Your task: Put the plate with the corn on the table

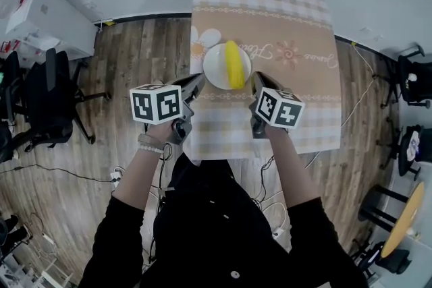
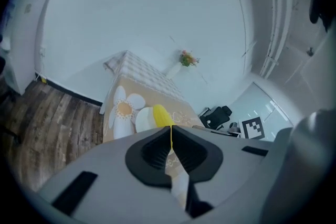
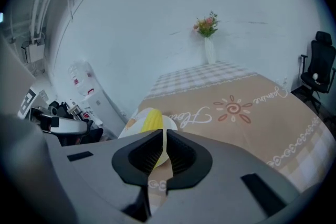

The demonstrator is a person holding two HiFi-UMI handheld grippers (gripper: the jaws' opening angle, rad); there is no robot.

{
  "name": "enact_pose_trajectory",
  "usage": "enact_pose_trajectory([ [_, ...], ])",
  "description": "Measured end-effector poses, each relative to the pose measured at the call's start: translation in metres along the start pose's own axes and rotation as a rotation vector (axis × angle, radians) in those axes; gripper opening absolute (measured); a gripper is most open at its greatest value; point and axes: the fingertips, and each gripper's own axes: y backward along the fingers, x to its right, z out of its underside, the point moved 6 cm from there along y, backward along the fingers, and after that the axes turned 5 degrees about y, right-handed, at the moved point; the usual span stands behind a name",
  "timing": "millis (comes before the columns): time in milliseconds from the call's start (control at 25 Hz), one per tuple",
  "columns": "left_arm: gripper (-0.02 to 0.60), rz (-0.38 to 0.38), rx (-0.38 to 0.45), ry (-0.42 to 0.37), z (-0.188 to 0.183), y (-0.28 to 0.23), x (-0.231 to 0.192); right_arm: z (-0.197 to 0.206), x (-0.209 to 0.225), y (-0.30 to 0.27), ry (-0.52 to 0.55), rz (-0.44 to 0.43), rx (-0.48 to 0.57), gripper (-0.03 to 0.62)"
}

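A white plate [image 1: 214, 67] with a yellow corn cob [image 1: 235, 64] lies on the beige patterned tablecloth of the table [image 1: 297, 77], near its left side. My left gripper [image 1: 200, 79] hovers just short of the plate's near left rim, jaws shut with nothing between them. My right gripper [image 1: 256, 77] hovers off the plate's near right rim, jaws together and empty. In the left gripper view the corn [image 2: 161, 115] and plate [image 2: 144, 120] lie beyond the shut left gripper [image 2: 171, 136]. The right gripper view shows the corn [image 3: 151, 119] just past the right gripper [image 3: 164, 139].
A vase of flowers [image 3: 208, 39] stands at the table's far end by the white wall. Black office chairs stand on the wooden floor at left [image 1: 47, 94] and right [image 1: 413, 81]. A white cabinet [image 1: 40, 17] is far left, a round wooden table [image 1: 405, 219] lower right.
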Motion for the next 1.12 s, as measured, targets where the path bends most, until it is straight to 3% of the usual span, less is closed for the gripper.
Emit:
enact_pose_trajectory([
  [320, 0.014, -0.068, 0.075, -0.25, -0.021, 0.026, 0.042, -0.025, -0.021, 0.039, 0.011, -0.039, 0.105, 0.048],
  [560, 0.014, -0.068, 0.132, -0.399, -0.032, 0.045, 0.075, -0.047, -0.043, 0.067, 0.047, -0.077, 0.193, 0.048],
  [920, 0.014, -0.104, 0.189, -0.579, -0.037, 0.075, 0.106, -0.075, -0.067, 0.11, 0.171, -0.093, 0.304, 0.046],
  [1120, 0.014, -0.108, 0.225, -0.651, -0.04, 0.088, 0.125, -0.083, -0.074, 0.132, 0.186, -0.088, 0.355, 0.046],
])
